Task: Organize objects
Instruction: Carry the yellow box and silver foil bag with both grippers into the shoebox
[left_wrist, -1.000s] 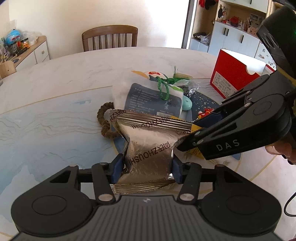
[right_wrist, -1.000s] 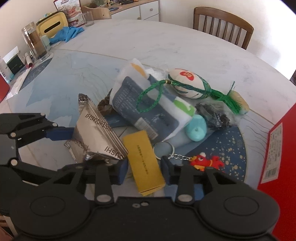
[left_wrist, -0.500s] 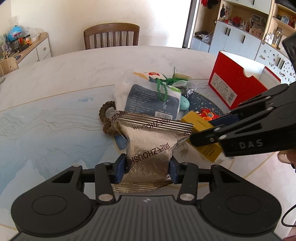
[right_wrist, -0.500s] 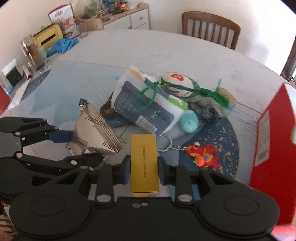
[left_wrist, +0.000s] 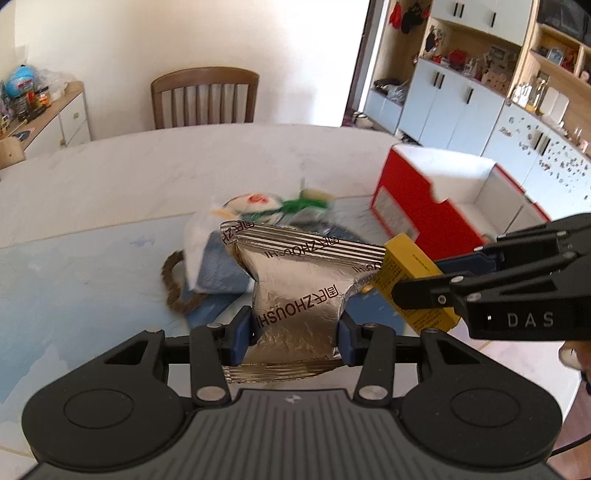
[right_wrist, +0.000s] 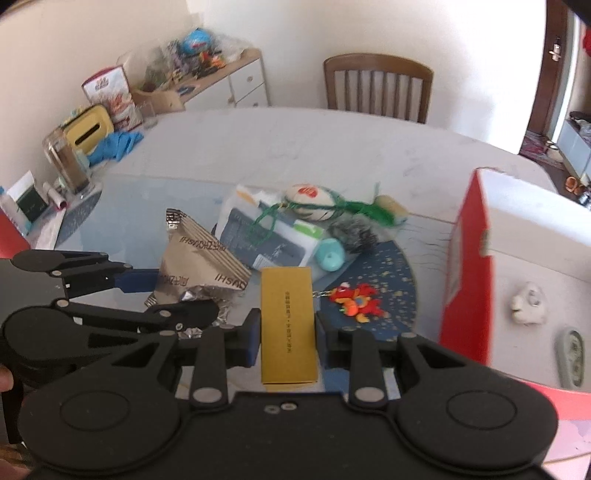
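My left gripper (left_wrist: 293, 332) is shut on a crinkled silver foil packet (left_wrist: 299, 288) and holds it above the table. The same packet (right_wrist: 199, 266) shows at the left of the right wrist view, in the left gripper (right_wrist: 162, 291). My right gripper (right_wrist: 286, 334) is shut on a flat yellow box (right_wrist: 287, 321), lifted off the table. That yellow box (left_wrist: 413, 280) and right gripper (left_wrist: 424, 280) appear at the right of the left wrist view. Below lies a pile: a blue-grey pouch (right_wrist: 266, 240), a rugby-ball toy (right_wrist: 310, 195) with green cord, a teal lump (right_wrist: 330, 254) and a red dragon keychain (right_wrist: 354, 299).
An open red box with a white inside (right_wrist: 524, 236) stands at the right on the round marble table (right_wrist: 295, 144); small items lie in it. A wooden chair (right_wrist: 376, 86) is behind the table. A jar, a yellow tissue box and blue gloves sit far left. A braided ring (left_wrist: 171, 280) lies by the pouch.
Both grippers have risen from the table with their objects. The right gripper closed on the yellow box and lifted it toward the red box; the foil packet rose off the pile.
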